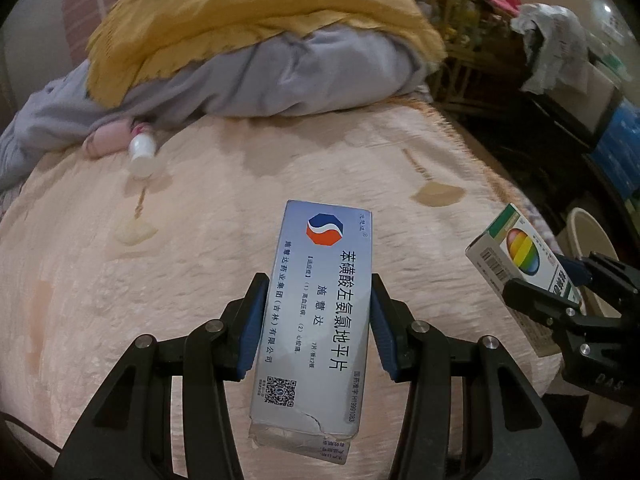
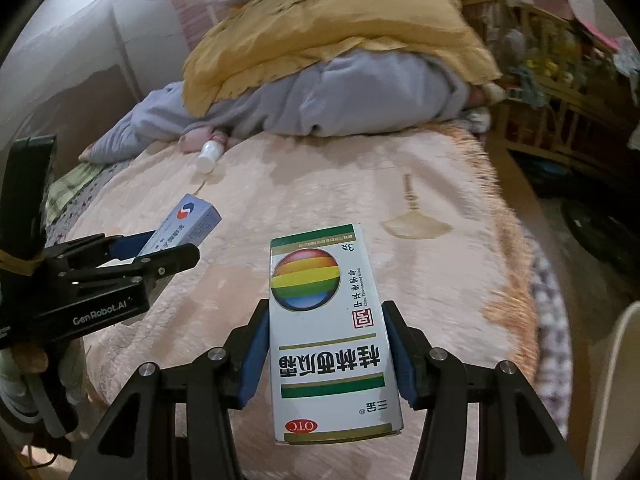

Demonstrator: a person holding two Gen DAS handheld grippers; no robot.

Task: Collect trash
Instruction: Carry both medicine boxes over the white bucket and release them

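My left hand-held gripper [image 1: 318, 320] clamps a pale blue box [image 1: 316, 320] by its long sides, above the bed [image 1: 200, 240]; the box's torn near end is partly cut off below. My right hand-held gripper [image 2: 326, 344] grips a white box [image 2: 332, 332] with a rainbow ball. A white bottle [image 1: 141, 152] lies far up the bed, its base tucked under grey bedding [image 1: 280, 76]. The clutter [image 1: 552, 52] beyond the bed's right edge is too dim to read.
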